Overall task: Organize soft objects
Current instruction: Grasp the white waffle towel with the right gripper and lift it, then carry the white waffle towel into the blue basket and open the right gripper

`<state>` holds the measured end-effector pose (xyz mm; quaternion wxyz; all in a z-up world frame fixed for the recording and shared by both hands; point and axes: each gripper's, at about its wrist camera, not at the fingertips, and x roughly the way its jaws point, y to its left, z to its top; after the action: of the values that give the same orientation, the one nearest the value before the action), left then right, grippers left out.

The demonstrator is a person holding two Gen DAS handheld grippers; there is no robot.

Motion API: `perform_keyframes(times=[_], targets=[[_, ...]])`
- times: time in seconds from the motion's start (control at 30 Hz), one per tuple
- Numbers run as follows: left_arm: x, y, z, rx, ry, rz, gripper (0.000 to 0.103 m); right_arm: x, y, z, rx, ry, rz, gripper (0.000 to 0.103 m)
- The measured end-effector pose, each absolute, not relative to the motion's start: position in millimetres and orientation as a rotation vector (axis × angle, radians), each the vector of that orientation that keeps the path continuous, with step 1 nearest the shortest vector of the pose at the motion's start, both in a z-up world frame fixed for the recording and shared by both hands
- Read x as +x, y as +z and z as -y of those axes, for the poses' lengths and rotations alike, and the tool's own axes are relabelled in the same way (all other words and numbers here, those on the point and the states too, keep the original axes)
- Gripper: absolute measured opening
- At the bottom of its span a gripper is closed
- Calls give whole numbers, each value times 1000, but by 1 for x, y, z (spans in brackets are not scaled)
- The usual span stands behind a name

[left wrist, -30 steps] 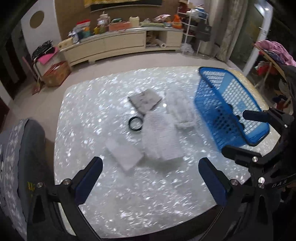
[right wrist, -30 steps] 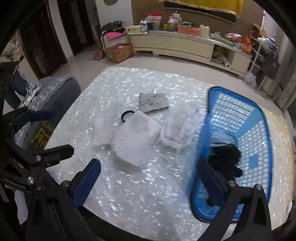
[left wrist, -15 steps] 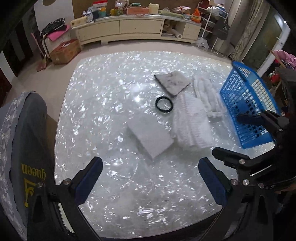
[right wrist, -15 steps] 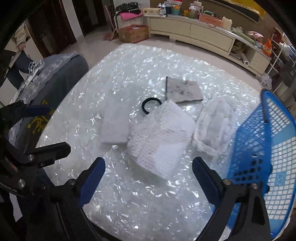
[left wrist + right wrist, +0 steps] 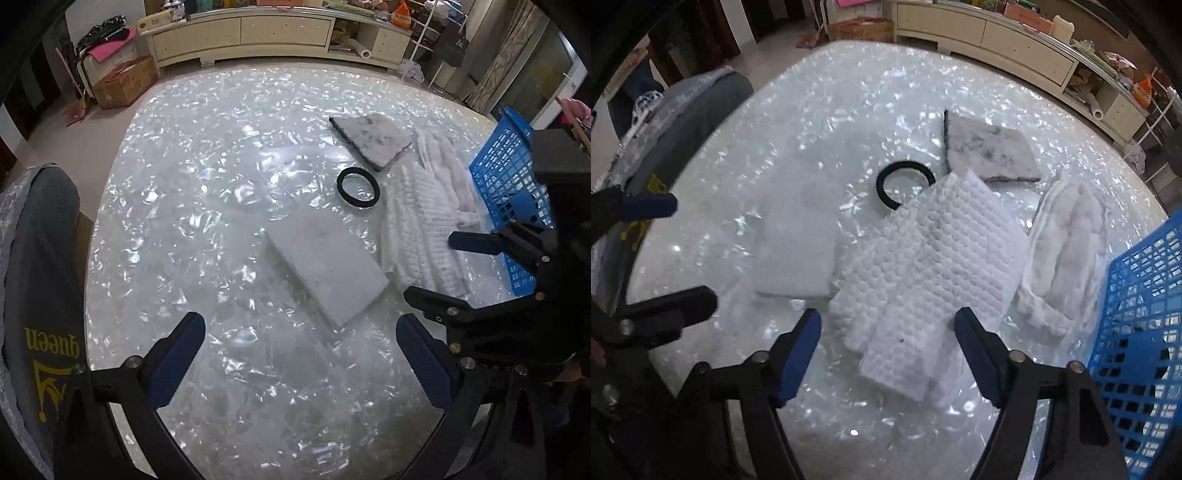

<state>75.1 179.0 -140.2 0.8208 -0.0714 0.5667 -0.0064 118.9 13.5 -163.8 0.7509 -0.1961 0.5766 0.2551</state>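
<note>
On the shiny white table (image 5: 207,206) lie a white foam slab (image 5: 325,266), a black ring (image 5: 357,183), a grey marbled pad (image 5: 373,138), a white honeycomb sheet (image 5: 931,280) and a fluffy white cloth (image 5: 1067,258). A blue mesh basket (image 5: 1145,314) stands at the right. My left gripper (image 5: 301,354) is open above the table, just short of the foam slab. My right gripper (image 5: 888,343) hangs over the near end of the honeycomb sheet. Its jaws are closing, with the sheet's near edge between them, and the pads do not press on it.
A chair with a grey cover (image 5: 40,295) stands against the table's left edge. Beyond the table are a long low cabinet (image 5: 258,33) and a cardboard box (image 5: 125,79) on the floor. Something dark shows through the basket's mesh (image 5: 1165,354).
Both grippers have come down closer to the table and the soft things look larger. The basket has slid toward the right edge of both views. The right jaws have narrowed.
</note>
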Motion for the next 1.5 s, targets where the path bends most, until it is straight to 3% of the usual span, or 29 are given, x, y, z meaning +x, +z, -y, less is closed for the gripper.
perform_keyframes(times=[0.3, 0.37, 0.43, 0.53, 0.7, 1.5], targets=[[84, -158, -185, -166, -21, -1232, 103, 116, -185, -25, -522, 523, -1224, 68], [85, -159, -185, -168, -21, -1234, 103, 116, -185, -24, -514, 512, -1215, 60], [86, -161, -185, -167, -21, -1238, 103, 113, -184, -17, -513, 489, -1202, 44], [84, -160, -183, -159, -20, -1233, 103, 112, -183, -14, -543, 473, -1175, 29], [82, -154, -182, -159, -25, -1219, 103, 108, -181, -8, -567, 451, -1133, 16], [67, -82, -129, -134, -91, -1124, 103, 73, -54, 67, -466, 455, -1019, 15]])
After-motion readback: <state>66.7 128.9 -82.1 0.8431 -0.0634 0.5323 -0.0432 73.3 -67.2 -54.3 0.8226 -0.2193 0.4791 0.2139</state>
